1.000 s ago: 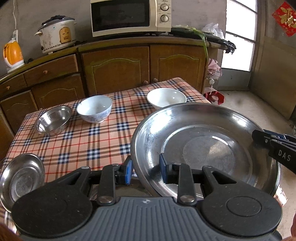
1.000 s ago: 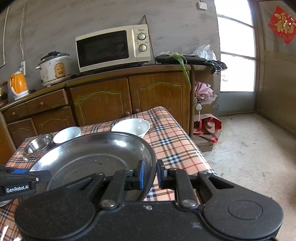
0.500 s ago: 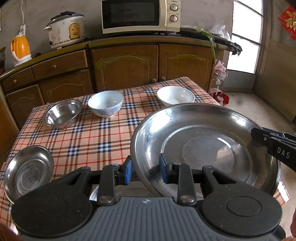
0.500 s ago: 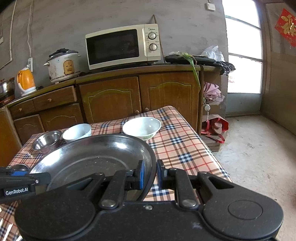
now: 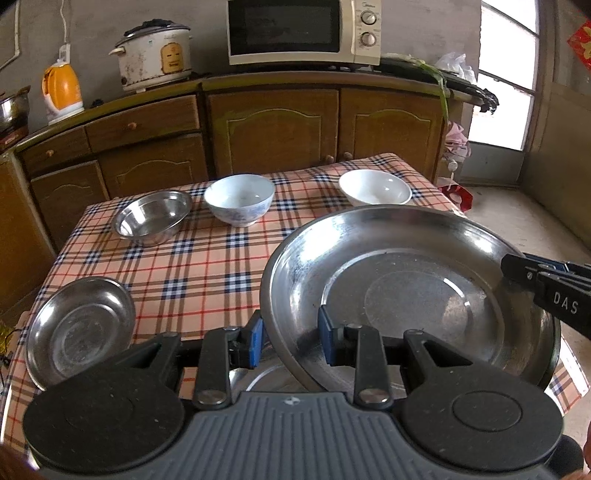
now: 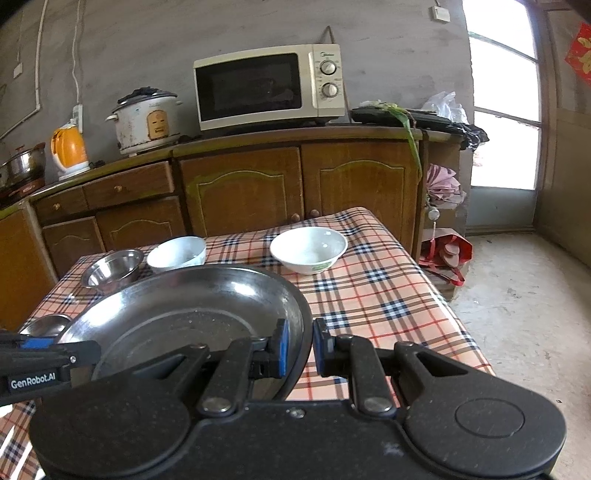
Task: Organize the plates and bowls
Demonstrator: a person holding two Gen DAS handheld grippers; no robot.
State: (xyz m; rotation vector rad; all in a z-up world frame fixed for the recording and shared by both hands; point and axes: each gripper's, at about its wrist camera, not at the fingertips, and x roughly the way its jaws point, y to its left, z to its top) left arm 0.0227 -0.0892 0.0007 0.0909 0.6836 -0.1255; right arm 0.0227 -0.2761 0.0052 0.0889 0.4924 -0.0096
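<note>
Nearest: left claw [image 5: 290, 341], blue pads clamped on the near-left rim of a large steel plate [image 5: 406, 295], one pad outside the wall, one inside. Right claw [image 6: 299, 349] likewise clamped on the same plate's right rim [image 6: 303, 325], pads either side of the wall. Plate held above the near right part of the checked worktop [image 5: 192, 273], hollow side up, tilted slightly, left edge lower; round, so no long axis. Under its near edge, part of another steel rim [image 5: 258, 376], barely visible.

Near left on the worktop: small steel plate [image 5: 79, 330], flat, hollow side up, well apart from the held plate.

Farther back, a row of three upright bowls, left to right: steel bowl [image 5: 153, 218], patterned white bowl [image 5: 240, 199] just beside it, plain white bowl [image 5: 375, 188] apart at the far right.

Beyond the worktop: wooden cabinet [image 5: 273, 136] against the wall, carrying an orange kettle [image 5: 61, 92], a rice cooker [image 5: 155, 55] and a microwave [image 5: 303, 31]. Far right: window [image 6: 506, 96] and bare floor [image 6: 524, 295].
</note>
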